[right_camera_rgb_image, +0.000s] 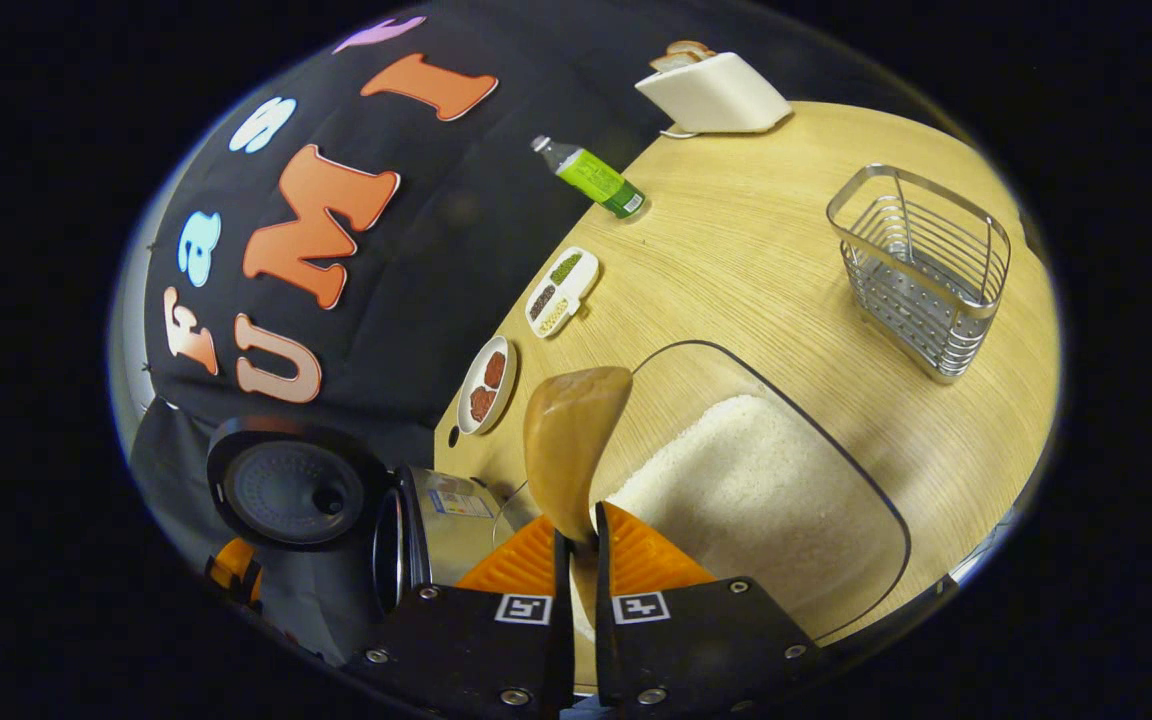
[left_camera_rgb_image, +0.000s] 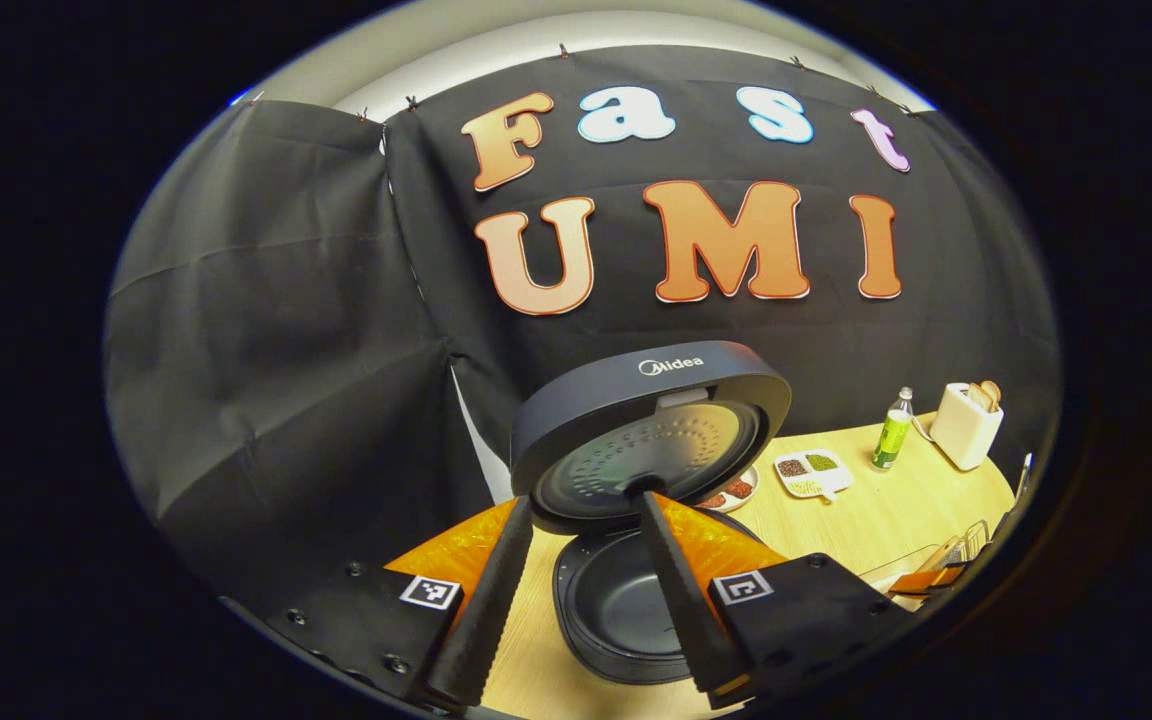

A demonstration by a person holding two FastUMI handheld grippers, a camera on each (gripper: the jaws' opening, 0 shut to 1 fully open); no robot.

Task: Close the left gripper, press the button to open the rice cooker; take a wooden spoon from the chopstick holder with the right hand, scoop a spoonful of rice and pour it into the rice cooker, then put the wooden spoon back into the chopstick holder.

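Note:
The rice cooker (left_camera_rgb_image: 626, 600) stands with its lid (left_camera_rgb_image: 651, 430) raised and its dark inner pot showing. My left gripper (left_camera_rgb_image: 586, 503) hovers just in front of the cooker, open, its fingers apart and holding nothing. My right gripper (right_camera_rgb_image: 581, 530) is shut on the handle of the wooden spoon (right_camera_rgb_image: 576, 440). The spoon's bowl points forward over the left edge of a clear tub of white rice (right_camera_rgb_image: 756, 490), with no rice visible on it. In the right gripper view the open cooker (right_camera_rgb_image: 416, 530) lies to the left. The wire chopstick holder (right_camera_rgb_image: 921, 265) stands at the far right.
Along the back of the wooden table (right_camera_rgb_image: 756, 230) are a green bottle (right_camera_rgb_image: 596, 178), a white toaster (right_camera_rgb_image: 716, 92) with bread, a divided dish of beans (right_camera_rgb_image: 561, 290) and a small round plate (right_camera_rgb_image: 488, 385). The black cloth wall closes the back and left.

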